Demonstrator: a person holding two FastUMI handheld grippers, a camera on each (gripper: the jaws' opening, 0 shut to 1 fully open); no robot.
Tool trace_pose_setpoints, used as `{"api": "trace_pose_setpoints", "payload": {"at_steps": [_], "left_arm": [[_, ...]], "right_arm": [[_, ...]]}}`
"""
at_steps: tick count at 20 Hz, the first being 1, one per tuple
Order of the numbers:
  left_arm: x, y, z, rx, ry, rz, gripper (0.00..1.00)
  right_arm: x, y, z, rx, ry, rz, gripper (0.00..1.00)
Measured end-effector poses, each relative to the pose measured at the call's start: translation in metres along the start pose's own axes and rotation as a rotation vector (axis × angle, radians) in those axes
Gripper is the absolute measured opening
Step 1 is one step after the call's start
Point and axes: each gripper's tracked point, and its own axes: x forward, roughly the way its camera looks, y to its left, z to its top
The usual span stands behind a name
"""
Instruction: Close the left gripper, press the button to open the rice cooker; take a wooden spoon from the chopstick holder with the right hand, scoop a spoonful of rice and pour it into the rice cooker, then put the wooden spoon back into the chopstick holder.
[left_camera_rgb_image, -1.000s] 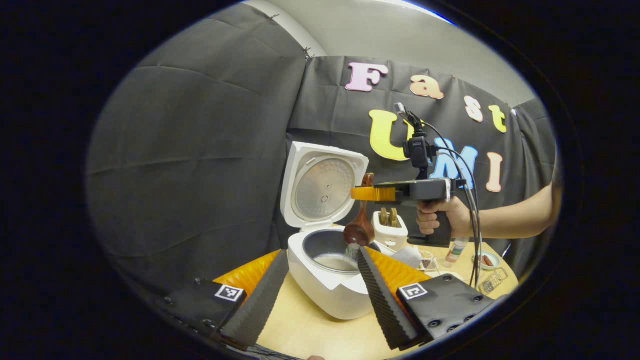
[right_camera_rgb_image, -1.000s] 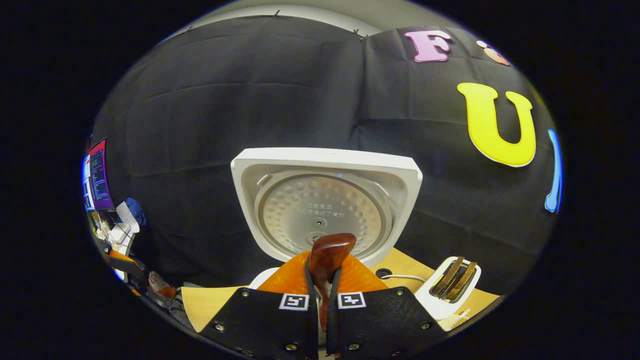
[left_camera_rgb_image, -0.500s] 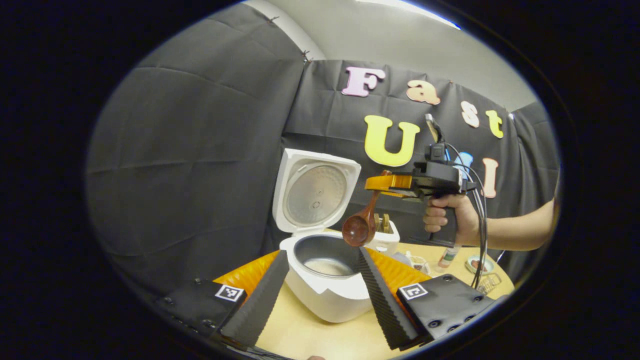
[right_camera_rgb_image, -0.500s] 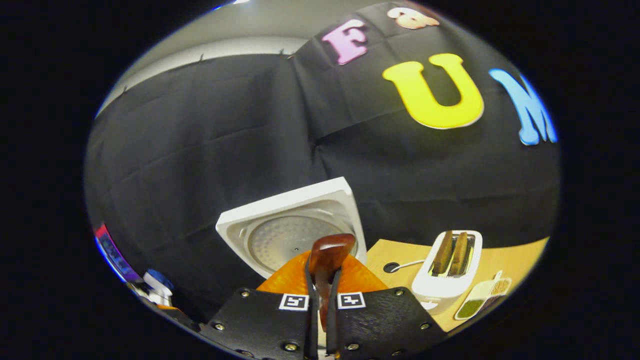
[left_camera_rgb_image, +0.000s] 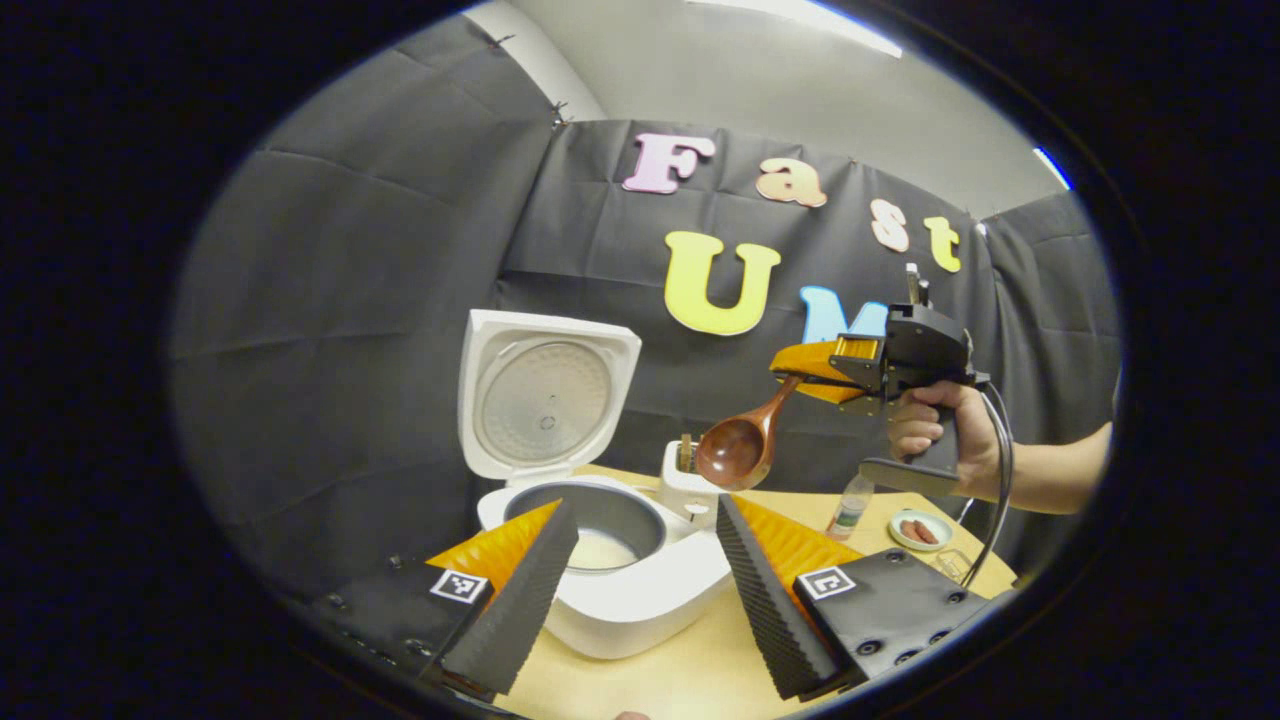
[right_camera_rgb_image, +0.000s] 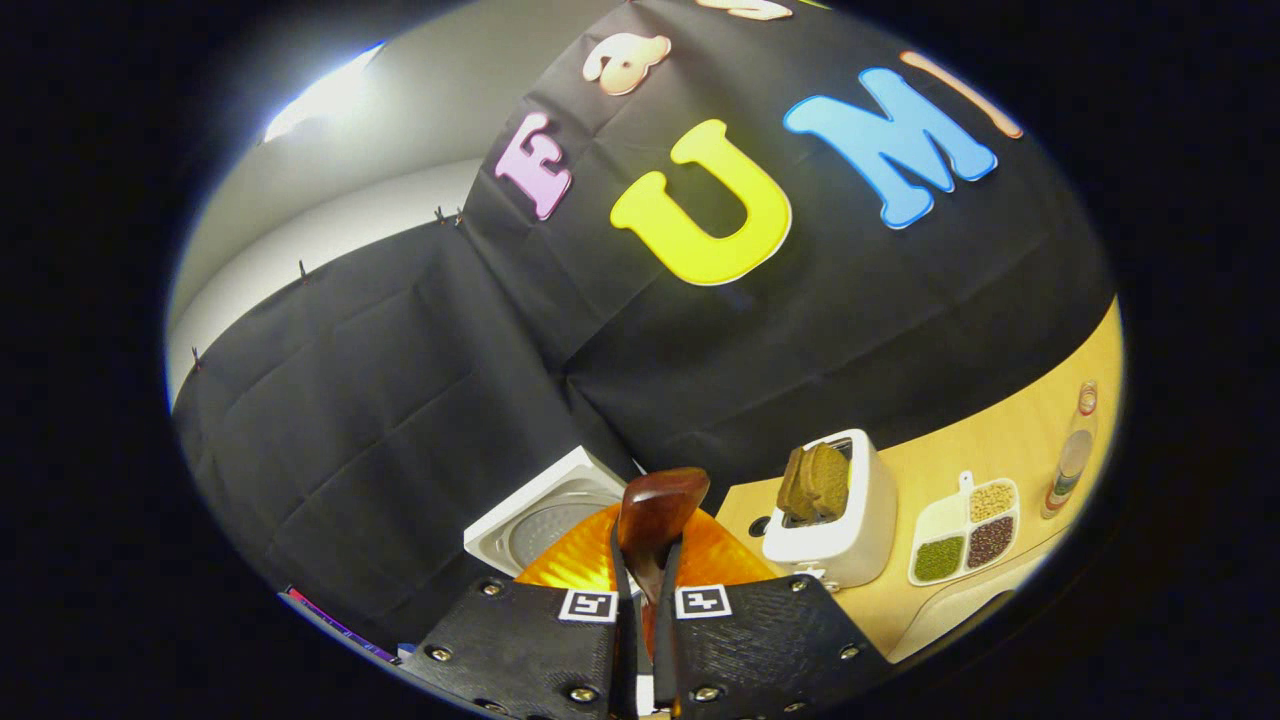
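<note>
Now wooden spoon (left_camera_rgb_image: 738, 448) within right hand-held gripper (left_camera_rgb_image: 806, 362)

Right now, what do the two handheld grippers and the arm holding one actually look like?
The left gripper has two ribbed wedge fingers on black bolted plates, each bearing a square black-and-white marker. The right gripper is a black pistol-grip body with a small unit mounted on top and a black cable looping down behind the hand. The forearm is bare, with no sleeve in sight.

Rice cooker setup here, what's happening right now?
The rice cooker sits on the table with its lid up and rice in the pot. The right gripper, held in a hand, grips a wooden spoon in the air beside the cooker. The left gripper hangs open near the cooker.
</note>
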Motion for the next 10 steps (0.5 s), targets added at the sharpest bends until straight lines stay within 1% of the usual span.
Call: {"api": "trace_pose_setpoints", "payload": {"at_steps": [3, 4, 5, 6, 7, 10], "left_arm": [[0.008, -0.026, 0.006, 0.015, -0.007, -0.046, 0.97], [0.01, -0.035, 0.007, 0.019, -0.011, -0.061, 0.95], [0.013, -0.044, 0.007, 0.026, -0.01, -0.07, 0.97], [0.015, -0.052, 0.006, 0.031, -0.004, -0.079, 0.95], [0.018, -0.06, 0.007, 0.031, -0.001, -0.09, 0.97], [0.021, -0.088, 0.009, 0.042, -0.004, -0.122, 0.97]], "right_arm": [[-0.039, -0.026, 0.017, 0.082, -0.05, -0.04, 0.07], [-0.051, -0.035, 0.021, 0.109, -0.064, -0.056, 0.07], [-0.063, -0.043, 0.025, 0.133, -0.078, -0.067, 0.07], [-0.074, -0.051, 0.028, 0.152, -0.085, -0.072, 0.07], [-0.086, -0.058, 0.032, 0.164, -0.094, -0.08, 0.07], [-0.123, -0.081, 0.045, 0.175, -0.121, -0.112, 0.07]]}}
